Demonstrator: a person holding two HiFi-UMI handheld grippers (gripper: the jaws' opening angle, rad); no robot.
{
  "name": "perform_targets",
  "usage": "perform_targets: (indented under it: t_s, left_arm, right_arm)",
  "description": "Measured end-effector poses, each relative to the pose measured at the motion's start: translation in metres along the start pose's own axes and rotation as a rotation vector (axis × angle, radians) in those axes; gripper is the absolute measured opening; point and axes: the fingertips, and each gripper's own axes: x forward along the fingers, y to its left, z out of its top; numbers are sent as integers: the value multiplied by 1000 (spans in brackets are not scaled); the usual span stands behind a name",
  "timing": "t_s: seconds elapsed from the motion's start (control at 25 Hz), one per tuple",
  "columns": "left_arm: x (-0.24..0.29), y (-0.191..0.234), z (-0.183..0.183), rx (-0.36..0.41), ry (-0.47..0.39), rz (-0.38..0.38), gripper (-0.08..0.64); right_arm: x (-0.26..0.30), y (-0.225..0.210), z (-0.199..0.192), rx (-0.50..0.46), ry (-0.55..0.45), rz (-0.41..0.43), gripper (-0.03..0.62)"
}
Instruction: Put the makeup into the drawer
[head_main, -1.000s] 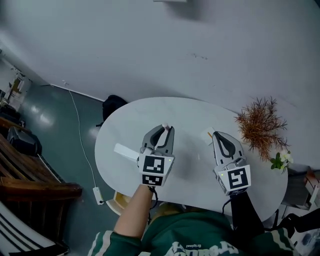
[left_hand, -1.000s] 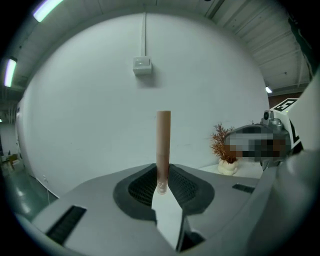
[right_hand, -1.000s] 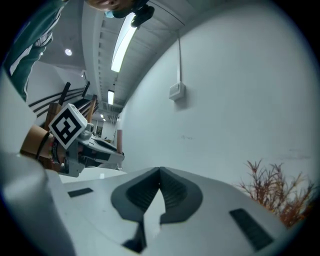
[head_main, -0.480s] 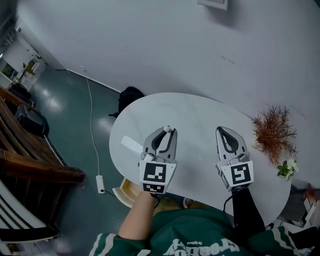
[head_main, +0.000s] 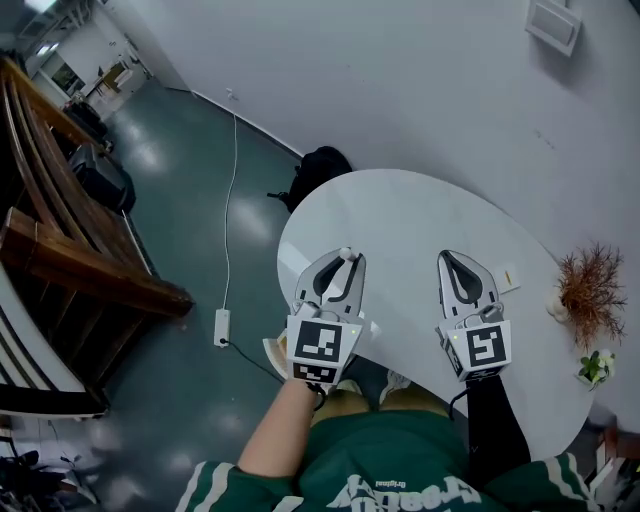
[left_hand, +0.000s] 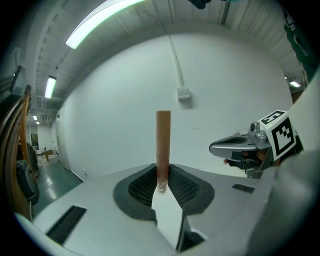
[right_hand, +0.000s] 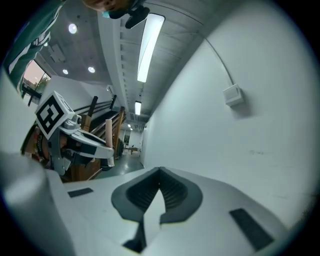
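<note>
Shifted both grippers together from mid-bench toward the bench's (head_main: 400, 215) near left edge. Left gripper (head_main: 345, 257), clamped on the makeup tube (left_hand: 163, 145), ended with its marker cube past the rim, over the floor (head_main: 200, 230). Right gripper (head_main: 453, 257) ended well apart from the dried plant (head_main: 592, 292).

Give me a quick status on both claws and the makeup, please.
Left claw shut on slim brown cylindrical makeup tube, upright. Right claw shut, empty. Both over white oval table; pale wooden drawer just peeking out beneath its near edge.
</note>
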Motion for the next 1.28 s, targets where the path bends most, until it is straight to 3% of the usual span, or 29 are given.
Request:
perform_targets:
  t_s: [0.56, 0.8, 1.08, 1.28]
  left_arm:
    - [-128, 106, -35, -13, 43, 218, 71]
    - [-171, 137, -67, -33, 78, 273, 71]
    - [-178, 129, -93, -25, 101, 182, 71]
    - [-164, 119, -164, -51, 267, 107, 71]
  right_arm:
    - [50, 164, 33, 30, -38, 238, 5]
    - [63, 214, 38, 49, -36, 288, 5]
    - [64, 243, 35, -3, -10, 300, 5]
    - [63, 240, 28, -7, 4, 282, 5]
